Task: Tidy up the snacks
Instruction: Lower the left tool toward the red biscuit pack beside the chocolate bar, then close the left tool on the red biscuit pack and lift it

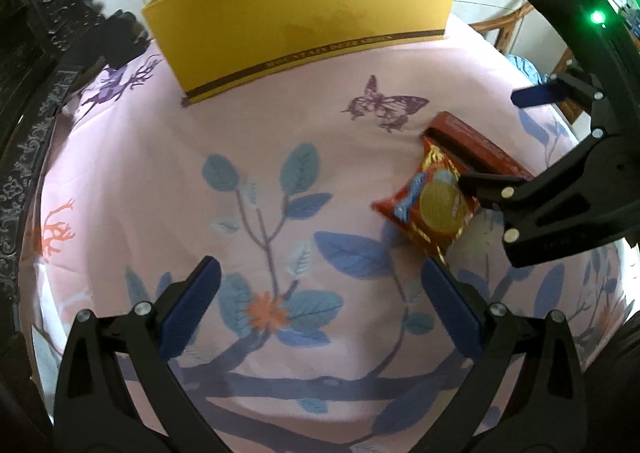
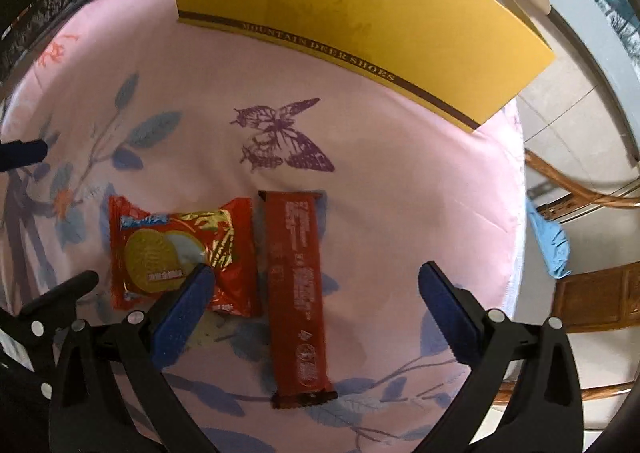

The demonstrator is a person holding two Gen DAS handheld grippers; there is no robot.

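On a pink cloth (image 2: 400, 173) printed with leaves and a purple butterfly (image 2: 282, 141) lie two snacks side by side: a red biscuit pack (image 2: 168, 249) with a gold round biscuit pictured on it, and just right of it, seen from the right wrist, a long dark-red bar (image 2: 298, 293); the two look close to touching, though I cannot tell whether they do; beyond the butterfly stands a yellow box (image 2: 360, 9), open at the top, with a brown band reading "MOUNTAIN DEER SHOES"; the right gripper (image 2: 316, 285) hovers over the snacks with its blue pads wide apart, the bar between them and the left pad (image 2: 188, 301) above the pack's corner; it grips nothing; the left gripper (image 1: 320, 301) is likewise spread, empty, above bare cloth, well apart from the pack (image 1: 430, 205); wooden chairs (image 2: 592, 293) stand past the cloth's edge.
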